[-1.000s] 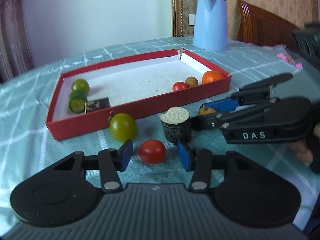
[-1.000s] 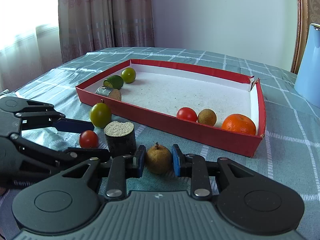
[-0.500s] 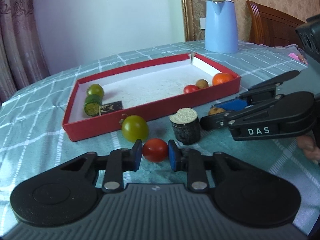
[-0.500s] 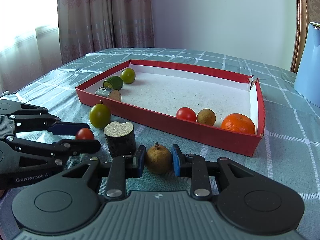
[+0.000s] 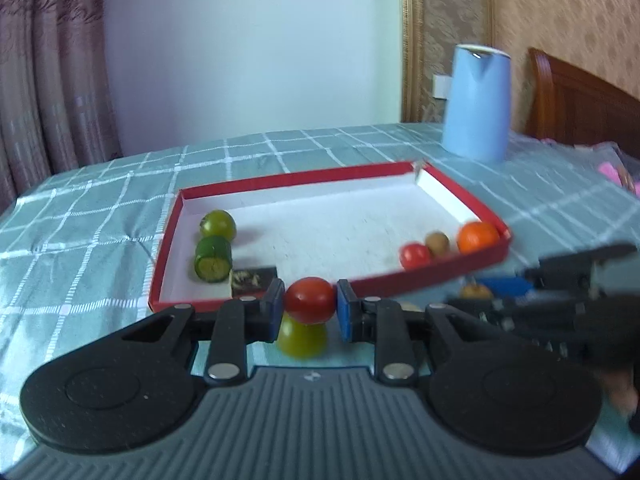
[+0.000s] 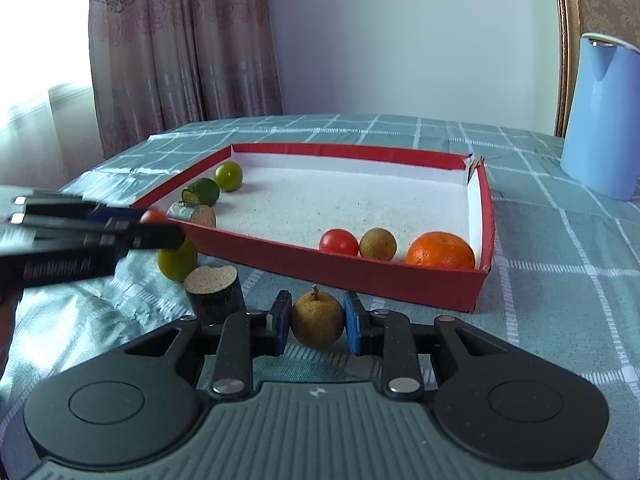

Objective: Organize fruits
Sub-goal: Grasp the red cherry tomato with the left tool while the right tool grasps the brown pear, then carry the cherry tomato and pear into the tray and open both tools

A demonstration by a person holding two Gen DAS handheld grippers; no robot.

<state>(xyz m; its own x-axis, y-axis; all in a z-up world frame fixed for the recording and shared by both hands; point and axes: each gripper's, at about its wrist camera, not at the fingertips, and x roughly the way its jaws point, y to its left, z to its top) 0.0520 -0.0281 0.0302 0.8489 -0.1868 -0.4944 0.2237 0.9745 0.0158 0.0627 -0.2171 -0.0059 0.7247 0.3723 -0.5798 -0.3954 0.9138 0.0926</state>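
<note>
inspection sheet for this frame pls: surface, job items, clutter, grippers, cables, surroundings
Surface: table under a teal checked cloth, wrinkled at the left.
Job's things: red tray holds a green fruit, cucumber piece, dark stub, red tomato, brown fruit, orange. Outside the tray: green tomato and cork-topped cylinder.
Clutter: pink item at the far right edge, blurred.
Grippers: left gripper shut on a cherry tomato, off the cloth; right gripper shut on a longan.
Cables: nothing seen.
Surroundings: blue kettle, curtains, wooden chair.
</note>
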